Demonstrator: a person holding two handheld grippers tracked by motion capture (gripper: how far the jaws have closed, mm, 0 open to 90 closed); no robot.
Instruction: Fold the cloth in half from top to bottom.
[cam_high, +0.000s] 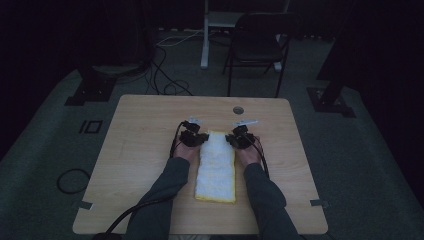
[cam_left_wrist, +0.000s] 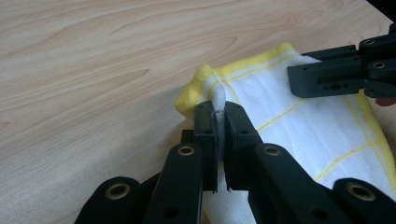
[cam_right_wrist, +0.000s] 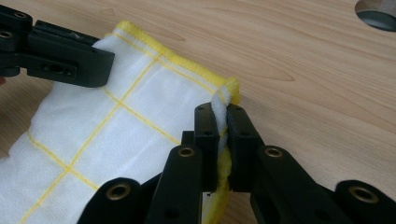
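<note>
A white towel (cam_high: 216, 167) with yellow edging and yellow grid lines lies folded into a long strip down the middle of the wooden table (cam_high: 140, 140). My left gripper (cam_high: 194, 136) is shut on the towel's far left corner (cam_left_wrist: 218, 95), the cloth pinched up between its jaws. At the far right corner (cam_right_wrist: 223, 100) my right gripper (cam_high: 240, 136) is shut on the towel (cam_right_wrist: 116, 126) as well. The other gripper's black jaw (cam_left_wrist: 336, 74) reaches in from the right of the left gripper view, and a black jaw (cam_right_wrist: 56, 58) shows at the upper left of the right gripper view.
A round cable hole (cam_high: 238, 110) sits near the table's far edge, beyond the right gripper. A dark folding chair (cam_high: 257, 45) and floor cables (cam_high: 170, 85) lie behind the table. A coiled cable (cam_high: 72, 180) rests on the floor at the left.
</note>
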